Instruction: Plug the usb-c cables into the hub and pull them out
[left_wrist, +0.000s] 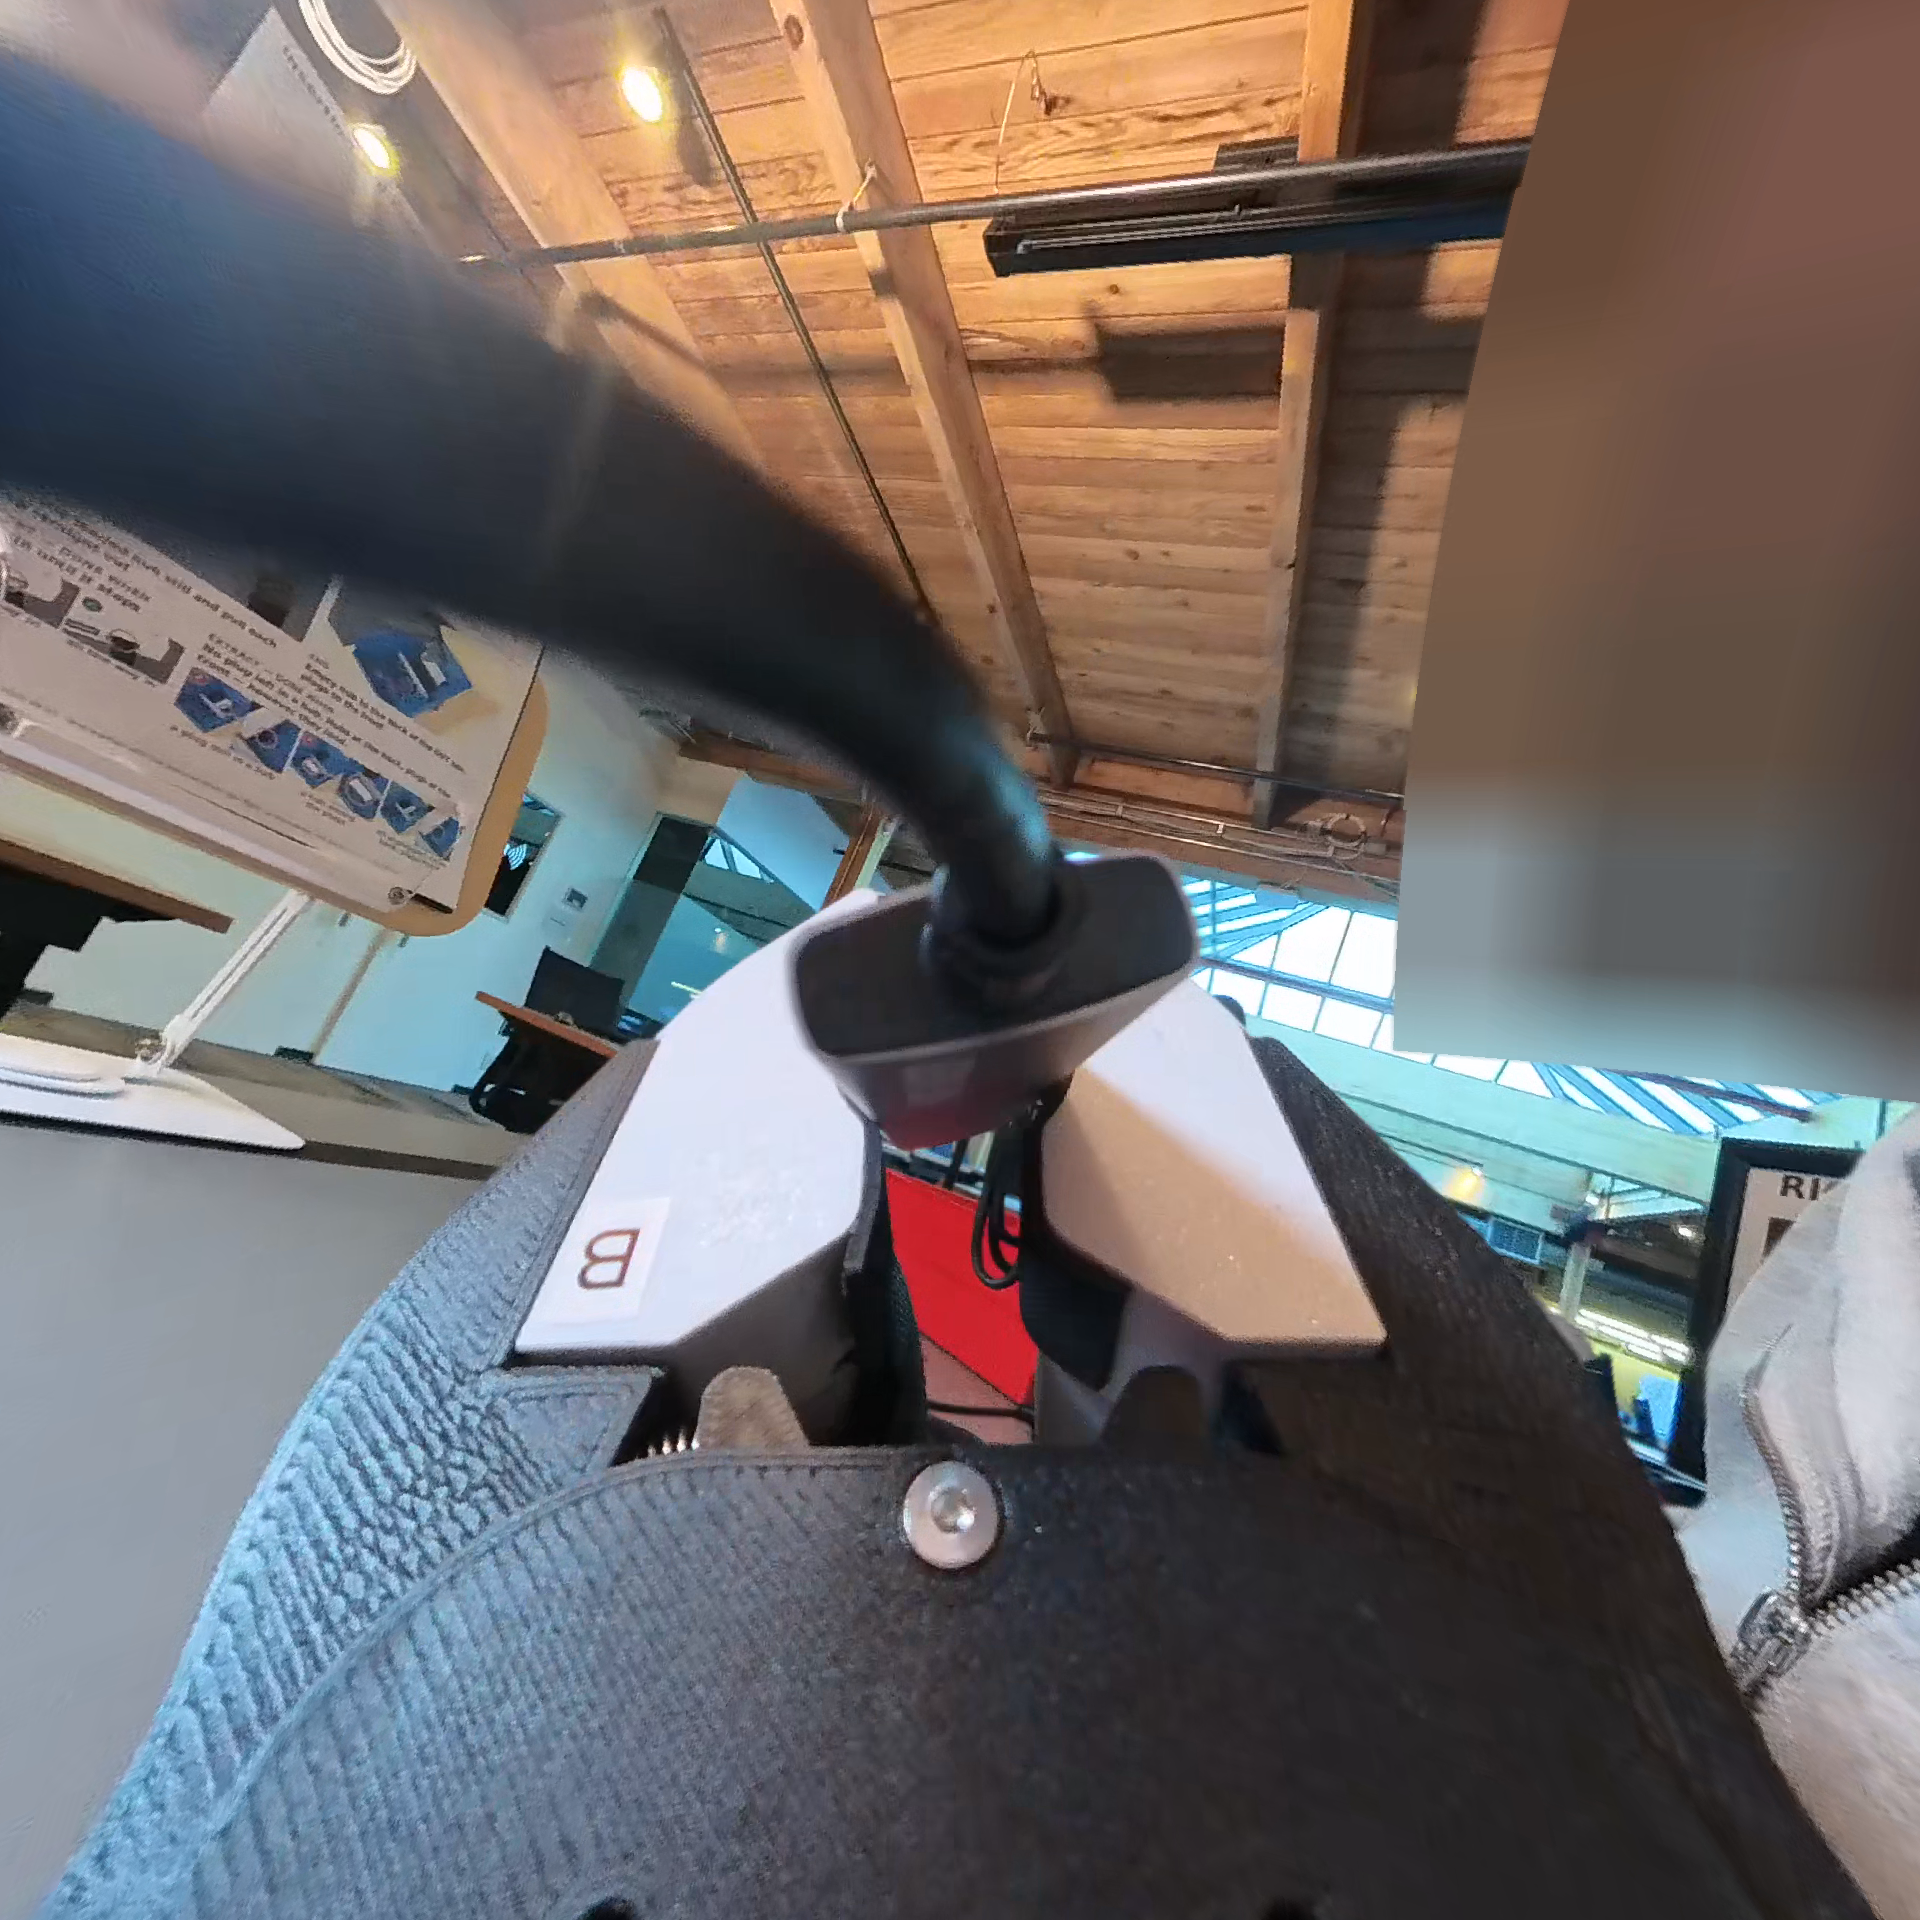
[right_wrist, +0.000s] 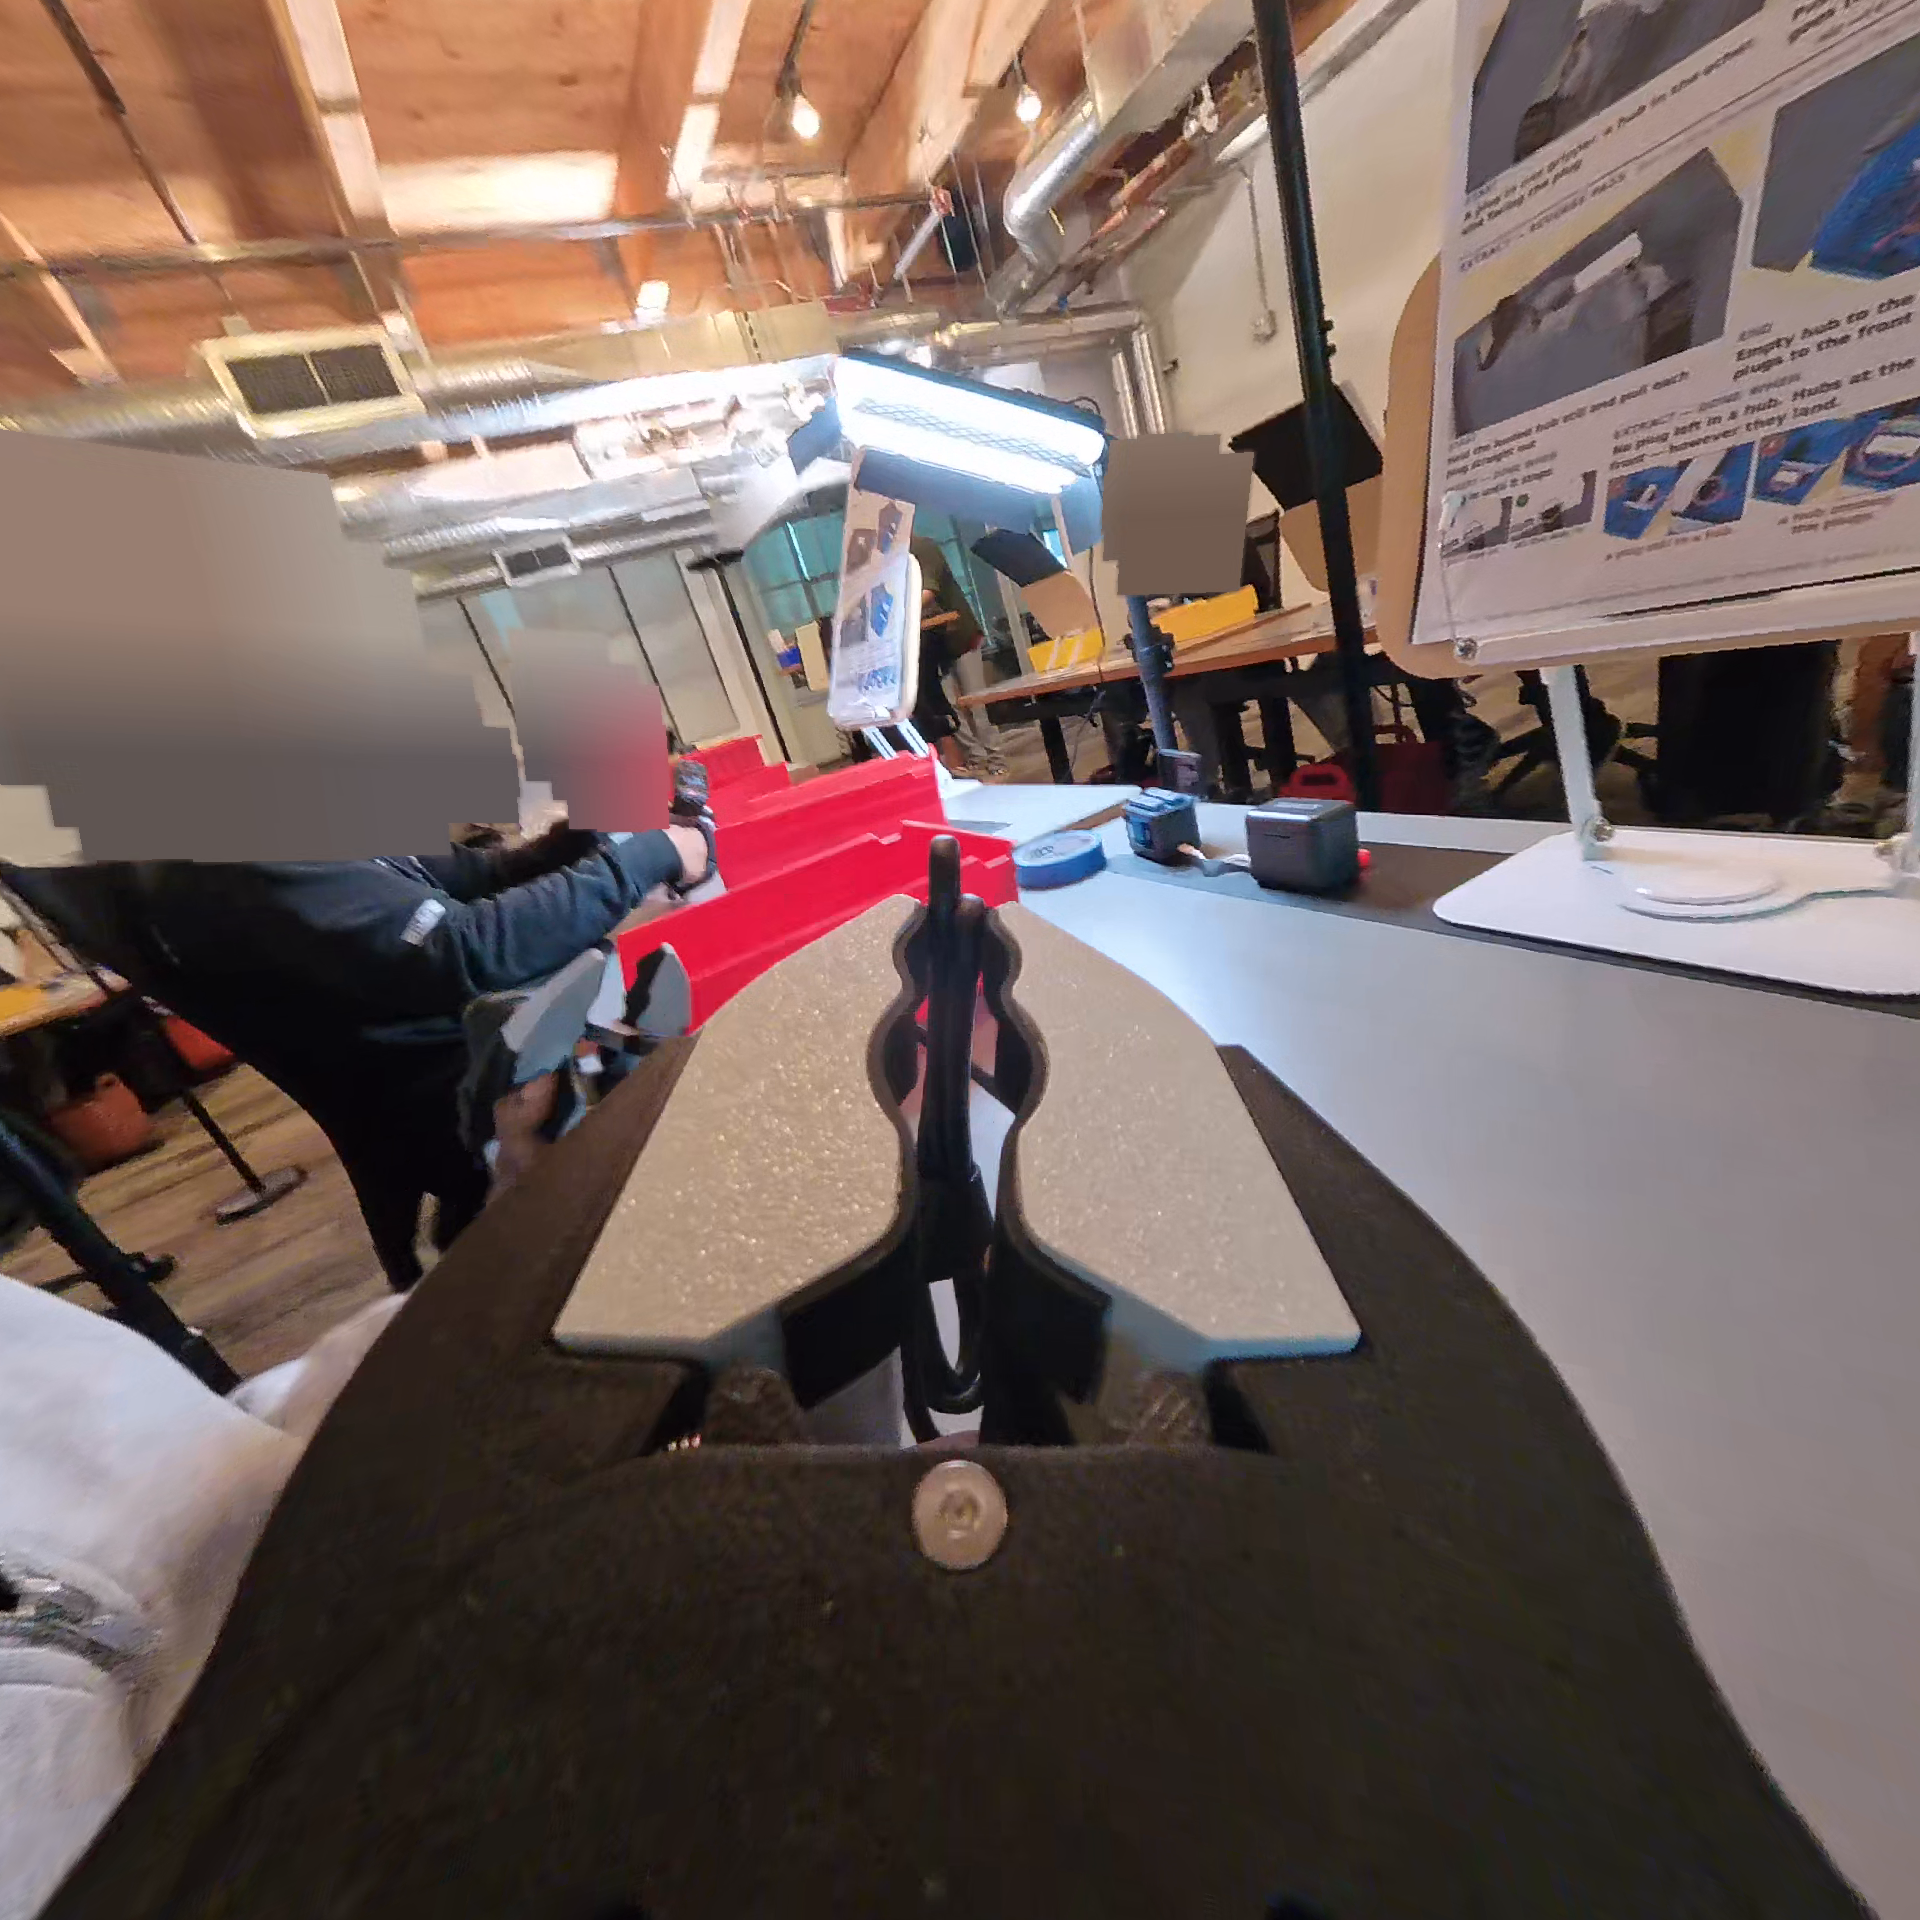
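Note:
In the left wrist view my left gripper (left_wrist: 1013, 987) is tilted up toward the ceiling and shut on a dark grey hub (left_wrist: 914, 1023), held end-on between the fingertips. The hub's thick black cable (left_wrist: 665, 582) rises from it and sweeps up left, blurred close to the camera. In the right wrist view my right gripper (right_wrist: 951, 920) is shut on a thin black usb-c cable (right_wrist: 940, 1132). Its black end (right_wrist: 943, 868) pokes out past the fingertips, and the rest loops down between the fingers. The hub's ports are hidden.
A grey table (right_wrist: 1507, 1195) lies right of my right gripper. On it are red bins (right_wrist: 831, 842), a blue tape roll (right_wrist: 1060, 857), two small dark boxes (right_wrist: 1304, 842) and a white stand base (right_wrist: 1683, 914) carrying an instruction board (right_wrist: 1683, 312). Another person's arm and gripper (right_wrist: 582, 1013) are at left. The left gripper's tips are roughly 20 cm from the right gripper's.

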